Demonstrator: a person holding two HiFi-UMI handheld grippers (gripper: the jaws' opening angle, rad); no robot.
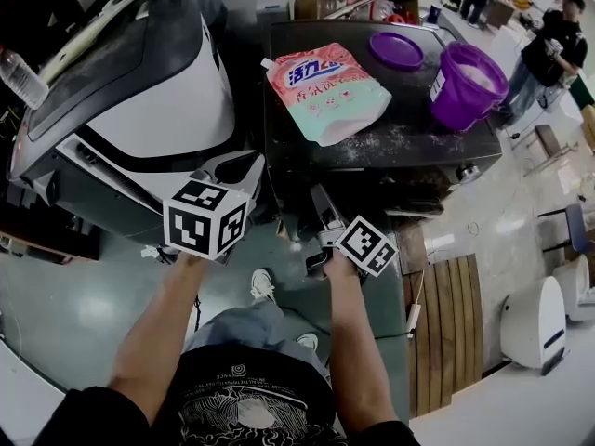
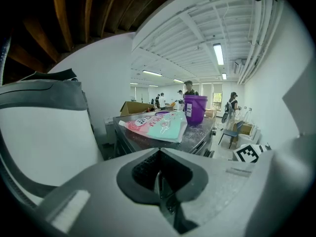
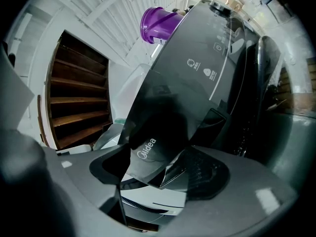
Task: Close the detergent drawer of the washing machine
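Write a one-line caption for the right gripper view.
Right gripper grips the dark detergent drawer front by its corner; purple bucket atop the washing machine.

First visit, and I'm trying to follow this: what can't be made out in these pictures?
Right gripper grip: in the right gripper view the drawer front sits between the jaws; contact unclear.
Drawer's inside: head view, the right marker cube and darkness hide it.
Detergent pouch print: left gripper view, too small.

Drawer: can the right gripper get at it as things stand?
Likely yes: the right gripper is at the drawer, jaws apparently closed on its front edge, and nothing stands in the way.
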